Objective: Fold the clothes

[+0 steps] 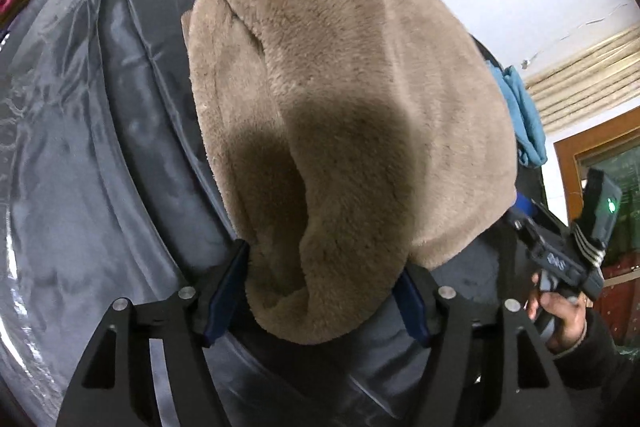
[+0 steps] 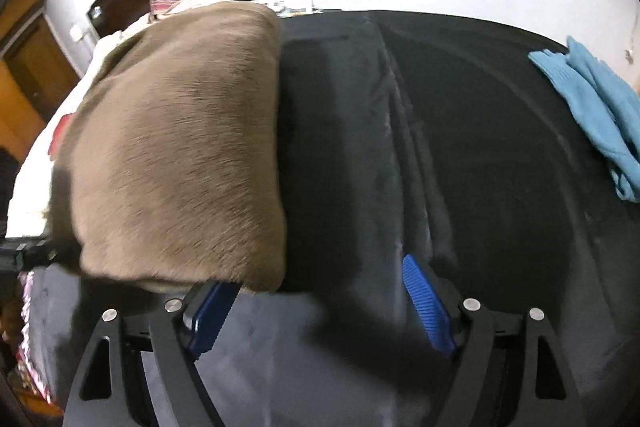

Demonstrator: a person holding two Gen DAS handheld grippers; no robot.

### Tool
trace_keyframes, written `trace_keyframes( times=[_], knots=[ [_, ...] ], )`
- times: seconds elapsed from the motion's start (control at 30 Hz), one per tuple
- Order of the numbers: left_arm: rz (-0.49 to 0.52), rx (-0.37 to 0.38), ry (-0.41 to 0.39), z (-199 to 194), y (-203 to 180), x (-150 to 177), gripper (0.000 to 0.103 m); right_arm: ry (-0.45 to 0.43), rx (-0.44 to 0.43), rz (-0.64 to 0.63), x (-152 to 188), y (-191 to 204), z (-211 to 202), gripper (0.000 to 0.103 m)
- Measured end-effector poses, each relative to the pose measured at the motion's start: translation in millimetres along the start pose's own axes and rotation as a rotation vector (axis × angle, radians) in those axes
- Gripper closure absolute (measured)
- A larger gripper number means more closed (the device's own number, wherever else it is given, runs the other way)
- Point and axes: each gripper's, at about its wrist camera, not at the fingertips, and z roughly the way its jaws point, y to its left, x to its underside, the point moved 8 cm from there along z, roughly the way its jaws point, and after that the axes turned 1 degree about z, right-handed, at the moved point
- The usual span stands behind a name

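- Though both hands are close in, neither is gripping: the left gripper (image 1: 320, 299) has its jaws spread, with the near rounded fold of the brown fleece garment (image 1: 344, 99) bulging between them, and I can't see the pads pinching it.
- The right gripper (image 2: 320, 303) is released too; the garment's near corner overlaps its left finger, and only dark cloth lies between the jaws.
- That garment sits folded into a thick bundle on a dark satiny sheet (image 1: 100, 107) covering what looks like a bed or table; I can't tell which.
- A blue knitted piece (image 2: 592, 107) lies well apart, at the far edge of the sheet.
- The fleece looks plush, soft and bulky, probably light for its size; it should compress under the pads, not slip, though the layers may slide on each other.
- I'd take hold at the doubled fold nearest the left gripper, biting through every layer, so the bundle doesn't open when moved.
- The glossy sheet may ruck up or get caught in a low grasp.
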Motion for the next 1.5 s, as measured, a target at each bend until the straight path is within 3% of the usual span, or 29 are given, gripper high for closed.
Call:
trace_keyframes(
  times=[0.27, 0.43, 0.57, 0.77, 1.07, 1.37, 1.5],
  knots=[
    [0.012, -0.032, -0.113, -58, 4, -17, 0.027, -0.136, -0.100, -0.151, -18, 58, -56, 0.020],
    [-0.003, -0.015, -0.207, -91, 5, -52, 0.026, -0.182, -0.161, -0.233, -38, 103, -50, 0.020],
    [0.035, -0.007, -0.250, -92, -7, -89, 0.026, -0.185, -0.206, -0.292, -47, 145, -36, 0.020],
    [0.040, 0.080, -0.207, -60, -23, -137, 0.026, -0.177, -0.215, -0.356, -49, 180, -10, 0.020],
    [-0.041, -0.006, -0.092, -1, 13, -159, 0.026, -0.149, -0.198, -0.347, -46, 182, 16, 0.019],
    [-0.066, -0.028, -0.085, 19, 32, -168, 0.026, -0.128, -0.144, -0.373, -45, 194, 39, 0.013],
    [-0.030, -0.054, -0.086, 24, 33, -166, 0.026, -0.131, -0.139, -0.387, -43, 198, 44, 0.011]
  ],
)
